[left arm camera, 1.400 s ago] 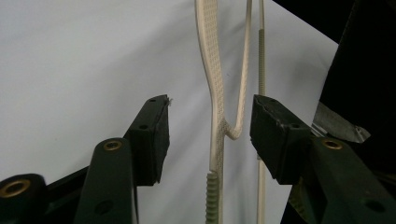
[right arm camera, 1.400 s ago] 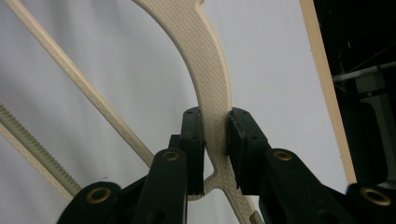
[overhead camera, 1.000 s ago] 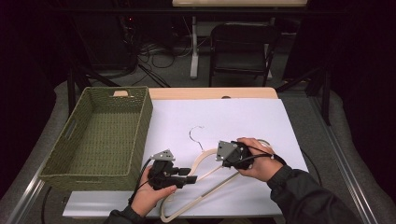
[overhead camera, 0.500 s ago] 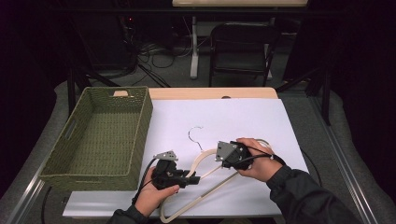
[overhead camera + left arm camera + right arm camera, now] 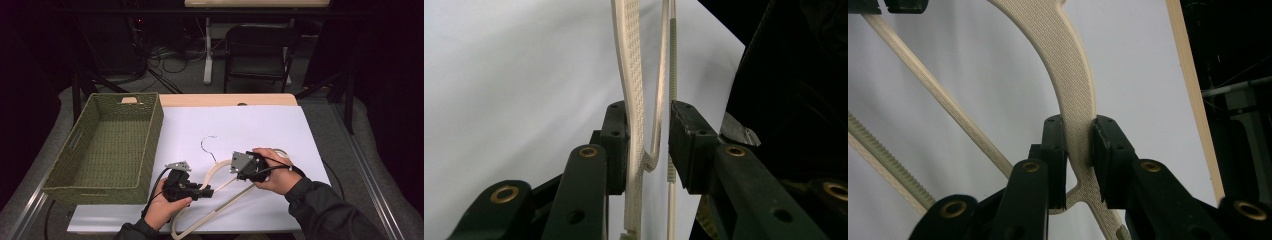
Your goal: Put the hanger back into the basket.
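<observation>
A cream hanger [image 5: 220,173] with a wire hook [image 5: 207,142] lies on the white table sheet [image 5: 260,130]. My right gripper [image 5: 234,169] is shut on its curved shoulder; in the right gripper view both pads of that gripper [image 5: 1078,150] press the textured arm [image 5: 1068,65]. My left gripper [image 5: 207,192] is at the hanger's near-left end. In the left gripper view its jaws [image 5: 649,145] have just been closing around the arm [image 5: 631,75] and the thin bar [image 5: 672,60], with a gap still between the two pieces.
A green woven basket [image 5: 150,145] stands at the table's left, empty inside. A dark chair [image 5: 257,50] and cables sit beyond the far edge. White sheet lies bare behind and to the right of the hanger.
The left gripper's jaws have narrowed around the hanger's end. Both hands and the hanger stay in place.
</observation>
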### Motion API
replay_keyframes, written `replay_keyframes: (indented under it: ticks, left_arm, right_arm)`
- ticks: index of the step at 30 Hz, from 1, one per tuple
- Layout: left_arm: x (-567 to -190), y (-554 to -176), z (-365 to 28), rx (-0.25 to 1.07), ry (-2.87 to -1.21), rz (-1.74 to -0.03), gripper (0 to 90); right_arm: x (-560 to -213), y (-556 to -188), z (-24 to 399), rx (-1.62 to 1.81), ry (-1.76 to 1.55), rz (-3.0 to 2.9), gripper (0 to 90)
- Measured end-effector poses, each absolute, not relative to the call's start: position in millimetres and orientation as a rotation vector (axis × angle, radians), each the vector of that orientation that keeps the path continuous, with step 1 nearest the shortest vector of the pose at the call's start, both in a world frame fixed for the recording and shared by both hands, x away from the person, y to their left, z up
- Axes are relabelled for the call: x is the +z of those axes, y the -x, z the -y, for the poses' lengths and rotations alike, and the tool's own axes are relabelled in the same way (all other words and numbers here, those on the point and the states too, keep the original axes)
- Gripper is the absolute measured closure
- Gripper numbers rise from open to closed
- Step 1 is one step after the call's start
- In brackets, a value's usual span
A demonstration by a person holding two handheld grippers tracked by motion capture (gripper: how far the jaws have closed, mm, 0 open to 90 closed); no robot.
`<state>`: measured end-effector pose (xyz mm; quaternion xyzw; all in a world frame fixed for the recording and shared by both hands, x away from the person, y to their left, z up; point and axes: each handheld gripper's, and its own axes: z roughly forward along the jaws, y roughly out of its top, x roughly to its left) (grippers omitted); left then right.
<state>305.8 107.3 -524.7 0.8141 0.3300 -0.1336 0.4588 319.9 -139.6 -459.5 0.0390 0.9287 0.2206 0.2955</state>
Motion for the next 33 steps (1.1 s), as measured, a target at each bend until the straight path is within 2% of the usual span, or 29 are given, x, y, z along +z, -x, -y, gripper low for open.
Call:
replay_keyframes:
  ticks: [13,33]
  left_arm:
    - [-526.3,-308.3,-106.7,-0.362,-2.021,-0.800,71.8]
    - [-523.4,-308.1,-111.0,-0.427,-1.978,-0.816,86.5]
  right_arm:
    - [-458.7,-319.7,139.4,0.605,-0.101,-2.464,77.0]
    - [-457.4,-317.8,140.3,0.616,-0.096,-2.465,76.9]
